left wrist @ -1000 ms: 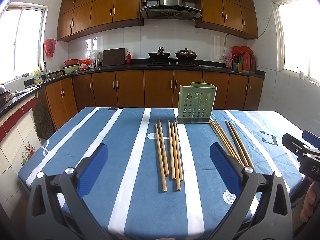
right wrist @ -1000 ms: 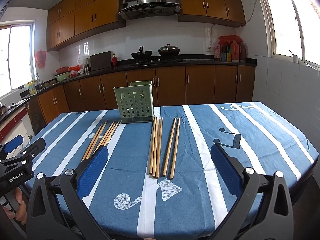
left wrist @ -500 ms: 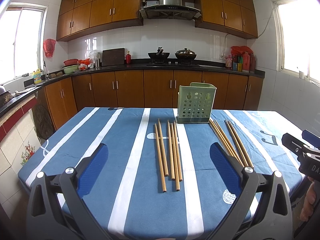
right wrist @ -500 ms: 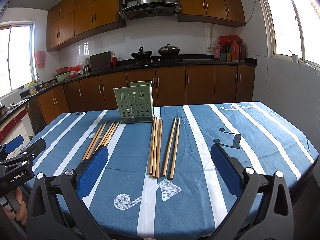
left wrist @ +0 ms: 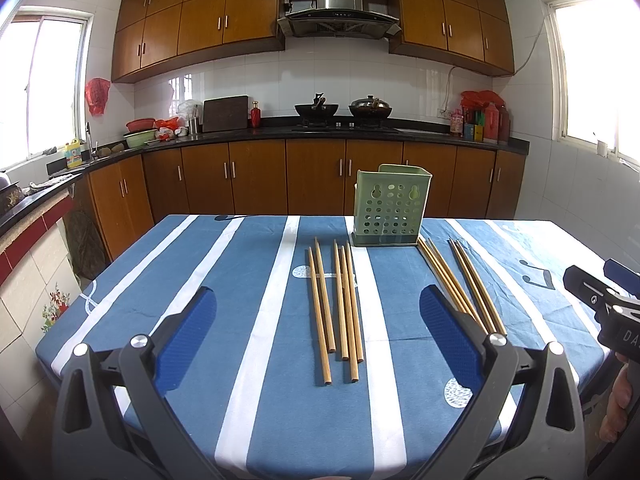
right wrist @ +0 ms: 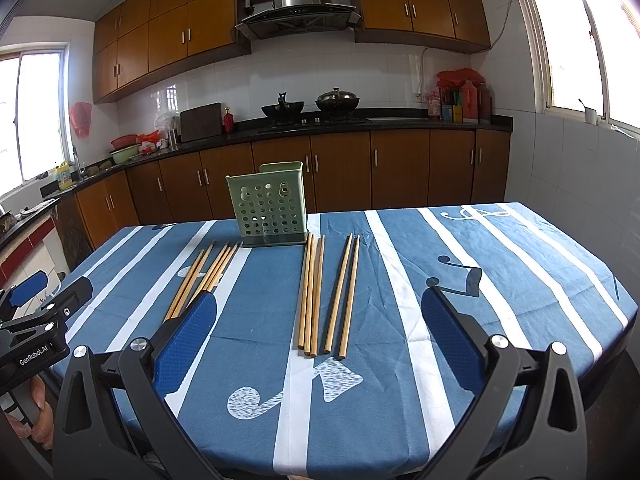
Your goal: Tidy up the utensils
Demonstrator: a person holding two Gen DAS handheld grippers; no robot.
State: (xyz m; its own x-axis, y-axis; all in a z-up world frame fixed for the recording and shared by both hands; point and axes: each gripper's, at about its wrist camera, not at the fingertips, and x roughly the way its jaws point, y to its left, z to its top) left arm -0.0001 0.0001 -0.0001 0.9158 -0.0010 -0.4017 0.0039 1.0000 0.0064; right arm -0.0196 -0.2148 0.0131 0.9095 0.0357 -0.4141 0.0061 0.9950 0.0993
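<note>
Two groups of wooden chopsticks (left wrist: 338, 304) (right wrist: 320, 294) lie flat on the cloth-covered worktop (left wrist: 224, 280) in front of the upright green perforated holder (left wrist: 390, 212). Both the left tongs (left wrist: 316, 320) and the right tongs (right wrist: 318, 322) hover spread wide and empty. The sticks appear light, stiff and smooth, liable to roll; a mid-length pinch across one or two seems the safest hold.

My view takes in a blue tablecloth with white stripes (left wrist: 248, 320) across the lower frame. Behind it, wooden cabinets (left wrist: 256, 176) run under a black countertop, where two woks (left wrist: 316, 109) sit at centre, beneath a steel range hood (left wrist: 338, 12) at top centre.
</note>
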